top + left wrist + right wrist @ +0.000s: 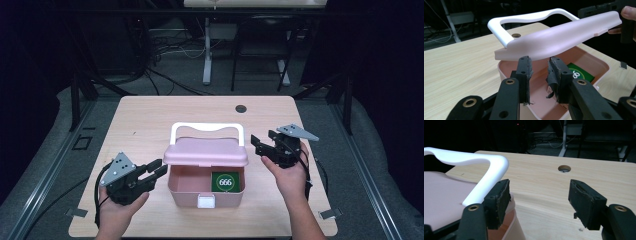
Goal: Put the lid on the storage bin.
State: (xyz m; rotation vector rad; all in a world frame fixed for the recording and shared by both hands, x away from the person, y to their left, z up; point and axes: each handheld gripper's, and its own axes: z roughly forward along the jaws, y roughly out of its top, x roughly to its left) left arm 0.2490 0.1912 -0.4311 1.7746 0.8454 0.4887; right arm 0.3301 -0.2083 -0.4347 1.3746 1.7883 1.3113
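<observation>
The left tool [161, 167] sits nearest, jaws narrowly apart, just beside the pink box [187, 187] mid-counter [145, 115]; a green card [225, 182] lies inside; the lid [206, 151] is half-raised; the right tool [256, 145], jaws wide apart, is by its corner.

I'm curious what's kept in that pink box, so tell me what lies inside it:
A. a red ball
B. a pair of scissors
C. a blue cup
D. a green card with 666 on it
D: under the half-raised lid, the pink box holds a green card with a white oval reading 666, lying at its right side.
</observation>
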